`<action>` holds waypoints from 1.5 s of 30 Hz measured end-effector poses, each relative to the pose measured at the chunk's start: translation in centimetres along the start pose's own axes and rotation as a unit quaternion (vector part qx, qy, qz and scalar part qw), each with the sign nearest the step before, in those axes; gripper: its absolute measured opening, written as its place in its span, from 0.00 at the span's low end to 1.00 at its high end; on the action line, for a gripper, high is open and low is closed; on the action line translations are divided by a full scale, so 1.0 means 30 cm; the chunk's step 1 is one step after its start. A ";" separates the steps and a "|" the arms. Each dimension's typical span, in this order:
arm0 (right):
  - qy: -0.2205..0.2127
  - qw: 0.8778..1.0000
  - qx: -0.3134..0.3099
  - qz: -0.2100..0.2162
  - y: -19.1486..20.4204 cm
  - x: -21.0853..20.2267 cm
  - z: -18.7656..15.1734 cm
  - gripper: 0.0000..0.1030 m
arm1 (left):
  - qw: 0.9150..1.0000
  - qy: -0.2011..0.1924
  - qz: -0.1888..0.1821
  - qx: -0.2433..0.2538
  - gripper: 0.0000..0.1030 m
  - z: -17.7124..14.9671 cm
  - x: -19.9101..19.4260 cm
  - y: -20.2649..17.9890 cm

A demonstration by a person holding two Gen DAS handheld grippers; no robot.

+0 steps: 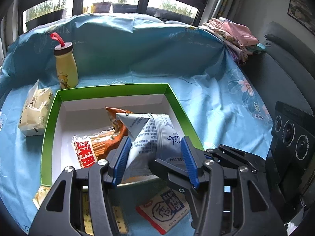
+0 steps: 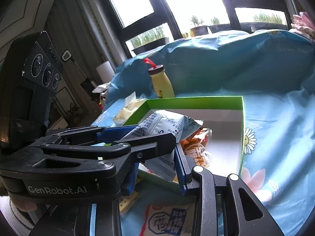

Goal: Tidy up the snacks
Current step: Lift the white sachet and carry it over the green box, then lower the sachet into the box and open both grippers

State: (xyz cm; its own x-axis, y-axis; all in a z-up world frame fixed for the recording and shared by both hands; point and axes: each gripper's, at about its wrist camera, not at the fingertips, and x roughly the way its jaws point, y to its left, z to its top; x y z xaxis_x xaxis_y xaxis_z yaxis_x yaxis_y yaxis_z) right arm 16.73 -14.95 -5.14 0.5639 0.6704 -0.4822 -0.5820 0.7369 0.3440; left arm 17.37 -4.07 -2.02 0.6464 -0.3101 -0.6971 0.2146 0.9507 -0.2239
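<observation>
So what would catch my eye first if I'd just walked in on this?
Probably the white snack bag, gripped from both sides by two blue-padded tools over a green box. An orange snack pack already lies in that box. Behind it a yellow bear bottle stands on the blue flowered cloth.

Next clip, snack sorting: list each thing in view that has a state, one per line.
White snack packet: held by both grippers over the box's near edge.
Left gripper: shut on the packet.
Right gripper: shut on the packet's lower end.
Green box: open, no lid.
Orange snack bag: lying inside the box.
Yellow bottle: upright, capped.
Tissue pack: open, a tissue sticking out.
Red-edged packet: lying flat outside the box.
</observation>
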 end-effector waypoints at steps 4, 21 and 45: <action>0.005 1.000 0.002 0.001 -0.016 0.034 0.006 0.35 | 1.000 -0.002 0.004 -0.003 0.50 0.008 0.024 0.015; 0.043 0.999 -0.005 -0.017 -0.031 0.200 0.064 0.35 | 0.998 0.022 0.028 -0.045 0.52 0.068 0.136 0.145; 0.061 0.994 -0.011 -0.086 -0.027 0.153 0.028 0.42 | 0.993 0.003 0.102 -0.062 0.84 0.011 0.039 0.198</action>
State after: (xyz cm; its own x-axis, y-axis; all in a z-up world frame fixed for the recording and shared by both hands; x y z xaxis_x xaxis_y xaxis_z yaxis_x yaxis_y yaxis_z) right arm 20.29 -12.39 -6.96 0.5809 0.5185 -0.6275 -0.4974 0.8363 0.2307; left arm 19.62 1.22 -3.94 0.6622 -0.1111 -0.7410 -0.0133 0.9871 -0.1599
